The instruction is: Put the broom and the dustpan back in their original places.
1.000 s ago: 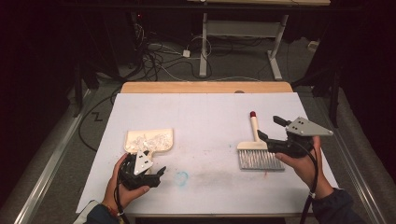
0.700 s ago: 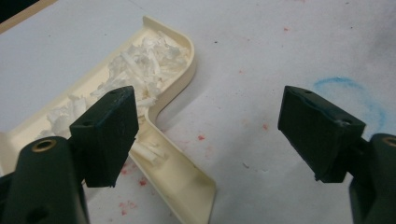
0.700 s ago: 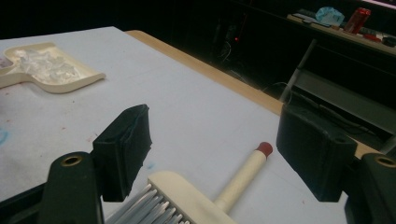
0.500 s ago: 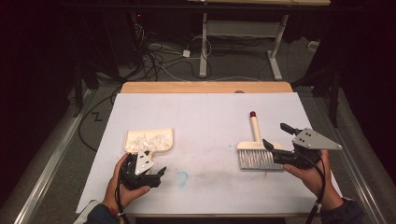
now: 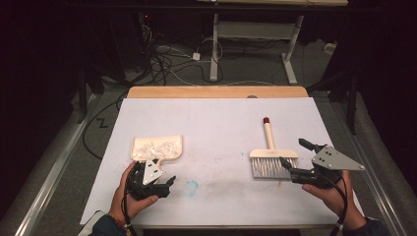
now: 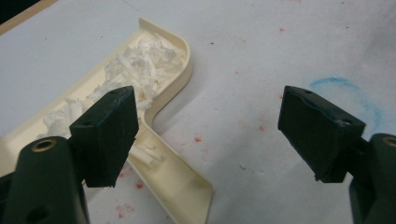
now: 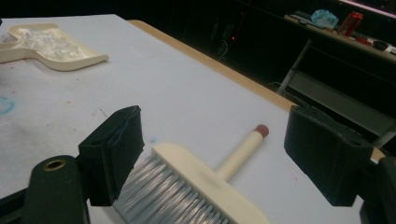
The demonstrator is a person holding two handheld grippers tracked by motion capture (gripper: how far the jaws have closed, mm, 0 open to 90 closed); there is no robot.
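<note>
Right claw point(image 5: 295, 158): jaws spread wide, holding nothing, low over the table just right of the brush point(image 5: 272, 160). In its own view I see the brush head between the jaws, untouched, bristles toward the camera, red-tipped handle pointing away. Left claw point(image 5: 164, 183): jaws also spread, empty, held in my left hand point(image 5: 135, 189) at the near edge of the dustpan point(image 5: 157, 147). The dustpan lies flat on the white sheet point(image 5: 221, 123), white scraps point(image 6: 135, 65) piled in it; its handle runs beside one left jaw. Brush and dustpan sit well apart. Blue ring mark point(image 5: 191, 186) near left claw.
</note>
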